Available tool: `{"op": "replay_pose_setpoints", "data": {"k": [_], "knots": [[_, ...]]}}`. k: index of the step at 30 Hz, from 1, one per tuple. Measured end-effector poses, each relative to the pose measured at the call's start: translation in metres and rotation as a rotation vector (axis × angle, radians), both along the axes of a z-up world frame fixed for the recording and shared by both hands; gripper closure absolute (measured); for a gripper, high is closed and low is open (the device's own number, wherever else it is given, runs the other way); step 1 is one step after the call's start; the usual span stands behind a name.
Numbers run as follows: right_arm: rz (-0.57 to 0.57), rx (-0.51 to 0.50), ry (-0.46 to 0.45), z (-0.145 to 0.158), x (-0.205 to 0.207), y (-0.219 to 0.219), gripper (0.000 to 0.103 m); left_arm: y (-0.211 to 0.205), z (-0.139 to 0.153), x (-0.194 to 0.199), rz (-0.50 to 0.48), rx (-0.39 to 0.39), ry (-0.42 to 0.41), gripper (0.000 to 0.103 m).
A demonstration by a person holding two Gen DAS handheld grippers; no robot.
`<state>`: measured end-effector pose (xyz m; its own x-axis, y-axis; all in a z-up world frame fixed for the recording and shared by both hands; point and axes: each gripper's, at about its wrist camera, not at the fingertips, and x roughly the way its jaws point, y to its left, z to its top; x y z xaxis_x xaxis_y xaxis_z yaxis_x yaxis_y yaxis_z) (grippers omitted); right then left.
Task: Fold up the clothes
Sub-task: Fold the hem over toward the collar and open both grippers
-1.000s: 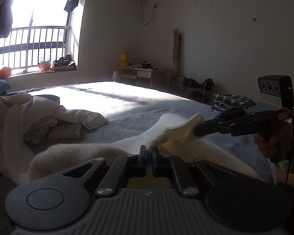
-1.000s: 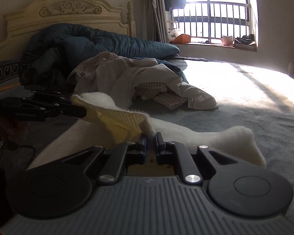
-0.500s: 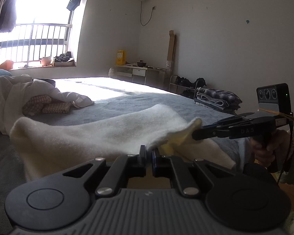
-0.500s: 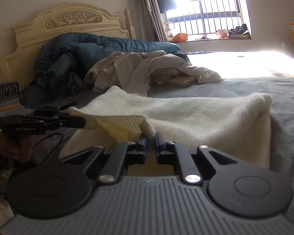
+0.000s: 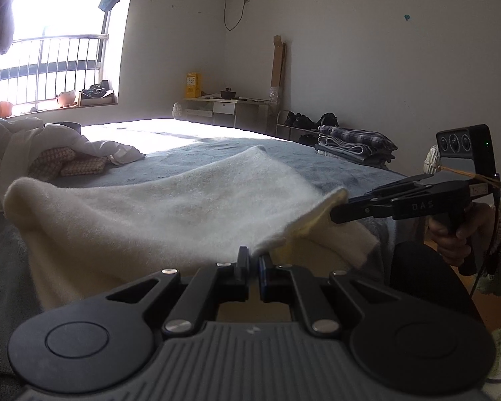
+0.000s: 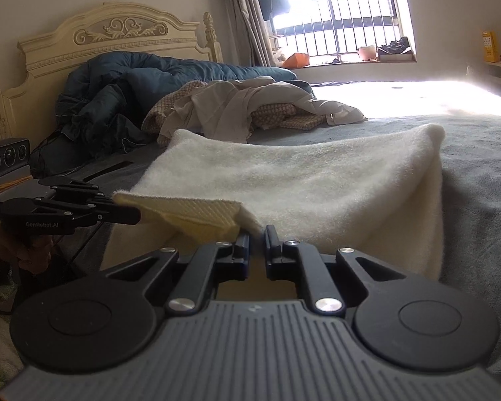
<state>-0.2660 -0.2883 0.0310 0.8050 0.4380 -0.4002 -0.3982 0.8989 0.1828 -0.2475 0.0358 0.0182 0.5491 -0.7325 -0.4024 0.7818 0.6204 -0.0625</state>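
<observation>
A cream fleece garment [image 5: 170, 207] with a pale yellow ribbed hem lies doubled over on the grey bed [image 5: 200, 155], its fold on the far side. My left gripper [image 5: 254, 255] is shut on one near corner of it. My right gripper [image 5: 334, 215] pinches the other near corner at the yellow hem, a person's hand on its handle. In the right wrist view the right gripper [image 6: 257, 234] is shut on the ribbed hem of the garment [image 6: 317, 183]. The left gripper [image 6: 137, 215] holds the hem's other end at the left.
A heap of unfolded clothes [image 6: 250, 113] and a dark blue duvet [image 6: 133, 87] lie toward the headboard [image 6: 110, 40]. A stack of folded plaid clothes [image 5: 354, 143] sits at the bed's far right corner. Beyond stand a desk [image 5: 223, 107] and a barred window.
Both grippers drew the garment's hem toward the near edge of the bed and downward. The cloth, bunched and lifted before, now lies stretched wide and doubled over.
</observation>
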Motion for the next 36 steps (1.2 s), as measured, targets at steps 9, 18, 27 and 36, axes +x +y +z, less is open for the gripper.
{"op": "replay_pose_setpoints", "data": {"k": [9, 18, 27, 36], "knots": [[0.023, -0.221, 0.036, -0.021, -0.010, 0.018, 0.093, 0.001, -0.026, -0.017, -0.006, 0.125, 0.050, 0.075], [-0.057, 0.044, 0.143, -0.009, -0.035, -0.022, 0.078, 0.031, -0.012, -0.030, 0.076, -0.034, 0.213, 0.048], [-0.217, 0.551, 0.305, -0.031, 0.000, -0.052, 0.059, 0.036, -0.017, 0.022, 0.342, -0.306, 0.494, 0.047], [-0.287, 0.678, 0.395, -0.057, 0.028, -0.045, 0.058, 0.031, -0.030, 0.040, 0.429, -0.385, 0.586, 0.073]]}}
